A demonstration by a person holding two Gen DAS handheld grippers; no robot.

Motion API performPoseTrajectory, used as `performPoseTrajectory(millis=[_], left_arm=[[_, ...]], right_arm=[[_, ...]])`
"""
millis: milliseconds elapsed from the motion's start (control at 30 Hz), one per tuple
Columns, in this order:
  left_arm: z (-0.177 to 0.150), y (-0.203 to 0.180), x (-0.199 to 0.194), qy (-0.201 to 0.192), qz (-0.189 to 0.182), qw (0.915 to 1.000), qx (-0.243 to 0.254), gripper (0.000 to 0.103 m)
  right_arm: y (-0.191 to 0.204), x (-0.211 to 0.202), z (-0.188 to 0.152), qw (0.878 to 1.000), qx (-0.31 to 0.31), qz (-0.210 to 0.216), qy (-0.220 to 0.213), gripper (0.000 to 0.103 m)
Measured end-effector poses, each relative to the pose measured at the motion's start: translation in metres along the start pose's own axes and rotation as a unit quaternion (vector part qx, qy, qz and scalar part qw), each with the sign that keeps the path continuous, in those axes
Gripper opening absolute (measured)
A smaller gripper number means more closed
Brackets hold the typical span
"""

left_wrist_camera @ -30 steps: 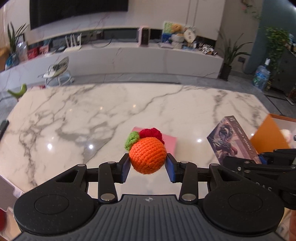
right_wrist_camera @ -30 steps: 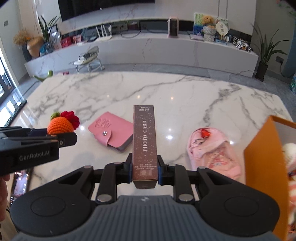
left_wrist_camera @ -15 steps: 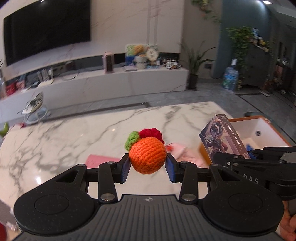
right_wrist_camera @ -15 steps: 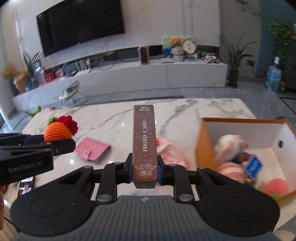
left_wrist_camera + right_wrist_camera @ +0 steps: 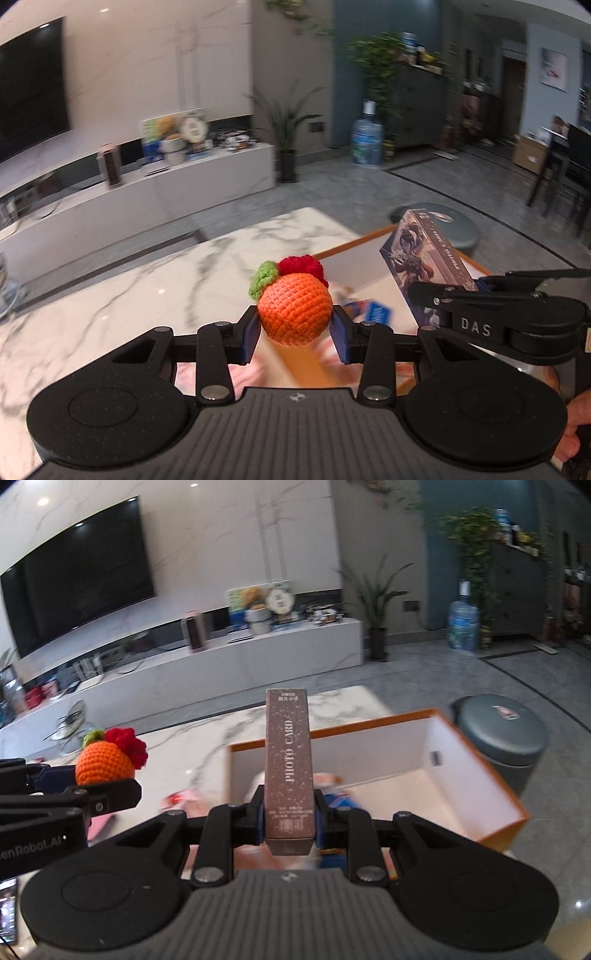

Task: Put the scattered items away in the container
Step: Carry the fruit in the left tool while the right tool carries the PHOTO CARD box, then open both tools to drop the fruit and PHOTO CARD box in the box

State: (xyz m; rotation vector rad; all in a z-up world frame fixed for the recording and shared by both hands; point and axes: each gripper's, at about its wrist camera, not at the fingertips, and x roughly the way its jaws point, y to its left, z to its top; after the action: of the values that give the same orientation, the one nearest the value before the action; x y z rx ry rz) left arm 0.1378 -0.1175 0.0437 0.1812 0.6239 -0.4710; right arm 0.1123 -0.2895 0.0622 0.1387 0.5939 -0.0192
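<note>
I see the left gripper [image 5: 294,329] closed on a round orange crocheted fruit with a green leaf and red tuft [image 5: 293,309]; both blue pads press its sides, and it is held clear of the white marble table [image 5: 122,299]. The right gripper [image 5: 289,821] is clamped on a tall brown cardboard box printed "PHOTO CARD" [image 5: 289,764], which stands upright between the fingers, its lower part pinched. Both loads sit above or just before the orange-walled open box with white interior [image 5: 476,771], which rests at the table's edge. Items inside that box are motion-blurred and partly hidden behind the grippers; I can make out only pink and blue patches. A pink object on the table [image 5: 184,799] is also blurred and cut off by the left gripper.
</note>
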Motion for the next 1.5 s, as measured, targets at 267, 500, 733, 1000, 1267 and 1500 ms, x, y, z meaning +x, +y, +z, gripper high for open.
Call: performPoseTrajectory(millis=[267, 500, 733, 1000, 1267, 1500], left_arm=[[0.016, -0.058, 0.065, 0.010, -0.040, 0.9976, 0.056, 0.047], [0.026, -0.084, 0.133, 0.036, -0.066, 0.9931, 0.090, 0.047], [0.024, -0.085, 0.194, 0.073, -0.083, 0.9870, 0.116, 0.047], [0.020, -0.076, 0.231, 0.121, -0.088, 0.9826, 0.110, 0.047], [0.019, -0.062, 0.244, 0.171, -0.105, 0.9756, 0.088, 0.047], [0.018, -0.066, 0.244, 0.183, -0.090, 0.9750, 0.088, 0.049]], right_arm=[[-0.068, 0.026, 0.004, 0.999, 0.015, -0.035, 0.016, 0.025], [-0.114, 0.081, 0.017, 0.998, 0.022, -0.025, 0.047, 0.025], [-0.146, 0.148, 0.027, 0.994, 0.005, 0.006, 0.113, 0.025], [-0.144, 0.186, 0.035, 0.983, -0.046, 0.008, 0.175, 0.025], [-0.144, 0.207, 0.034, 0.971, -0.062, 0.027, 0.231, 0.025], [-0.141, 0.208, 0.033, 0.969, -0.071, 0.031, 0.234, 0.025]])
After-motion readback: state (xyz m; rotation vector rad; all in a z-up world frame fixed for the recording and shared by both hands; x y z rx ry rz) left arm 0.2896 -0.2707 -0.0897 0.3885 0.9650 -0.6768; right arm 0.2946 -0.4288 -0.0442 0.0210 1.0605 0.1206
